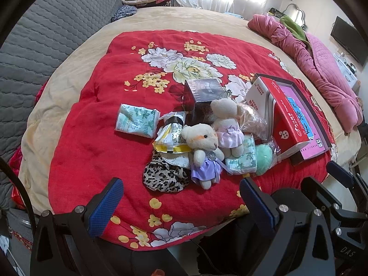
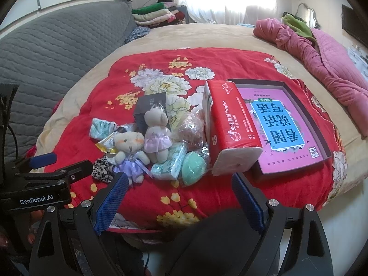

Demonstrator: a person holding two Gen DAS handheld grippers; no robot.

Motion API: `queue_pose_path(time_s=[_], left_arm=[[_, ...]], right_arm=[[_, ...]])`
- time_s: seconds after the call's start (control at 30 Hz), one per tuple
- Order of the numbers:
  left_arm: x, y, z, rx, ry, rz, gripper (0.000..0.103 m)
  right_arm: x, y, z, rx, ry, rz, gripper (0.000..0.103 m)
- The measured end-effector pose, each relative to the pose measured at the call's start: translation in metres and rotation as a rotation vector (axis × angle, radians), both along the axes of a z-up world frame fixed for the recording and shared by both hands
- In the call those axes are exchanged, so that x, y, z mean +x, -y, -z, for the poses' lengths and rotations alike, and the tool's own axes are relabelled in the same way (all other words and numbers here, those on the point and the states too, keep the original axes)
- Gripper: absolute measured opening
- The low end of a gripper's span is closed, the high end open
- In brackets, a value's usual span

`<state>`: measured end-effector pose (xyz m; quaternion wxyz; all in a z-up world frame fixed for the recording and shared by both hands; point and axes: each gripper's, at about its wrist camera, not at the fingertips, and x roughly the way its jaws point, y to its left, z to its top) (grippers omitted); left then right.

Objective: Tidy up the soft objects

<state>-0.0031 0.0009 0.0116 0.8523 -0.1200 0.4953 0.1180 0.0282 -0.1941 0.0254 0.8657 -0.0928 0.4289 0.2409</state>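
Note:
A pile of soft things lies on a red flowered quilt [image 1: 96, 119] [image 2: 207, 195]. It holds a bear in a purple dress [image 1: 203, 154] [image 2: 130, 155], a bear in a pink dress [image 1: 226, 124] [image 2: 157, 135], a leopard-print cloth [image 1: 164, 176] [image 2: 102, 172], tissue packs [image 1: 136, 120] [image 2: 169, 164], a yellow snack bag [image 1: 171, 139] and a green sponge [image 1: 264, 158] [image 2: 193, 168]. My left gripper [image 1: 180, 203] is open and empty, just in front of the pile. My right gripper [image 2: 180, 199] is open and empty, in front of the sponge.
A red tissue box [image 1: 283, 117] [image 2: 227, 126] leans on a dark tray holding a pink book [image 1: 306, 119] [image 2: 283, 124]. A dark box [image 1: 204, 96] [image 2: 149, 108] stands behind the bears. A pink quilt [image 1: 317, 66] lies right, a grey sofa cover [image 1: 46, 34] left.

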Motion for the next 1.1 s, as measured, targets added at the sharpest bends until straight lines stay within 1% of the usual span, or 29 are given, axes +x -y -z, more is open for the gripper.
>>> queue_pose_path(time_s=[0.3,0.53,0.73,0.87,1.0,1.1], left_arm=[[-0.001,-0.003,0.000,-0.003,-0.003,-0.002,0.101],[0.000,-0.014,0.009,-0.024,-0.017,-0.024,0.101],[-0.001,-0.036,0.019,-0.045,-0.028,-0.072,0.102],[-0.001,-0.056,0.026,-0.057,-0.039,-0.115,0.102],[0.002,-0.080,0.034,-0.064,-0.050,-0.160,0.102],[0.006,-0.092,0.039,-0.064,-0.057,-0.178,0.102]], right_arm=[[0.000,0.001,0.002,0.001,-0.006,0.005,0.092],[0.008,0.001,0.012,-0.003,-0.042,0.031,0.092],[0.015,-0.002,0.024,-0.014,-0.074,0.046,0.092],[0.019,-0.014,0.024,-0.020,-0.062,0.016,0.092],[0.032,-0.032,0.020,-0.022,-0.039,-0.011,0.092],[0.041,-0.045,0.023,-0.013,-0.055,-0.043,0.092]])
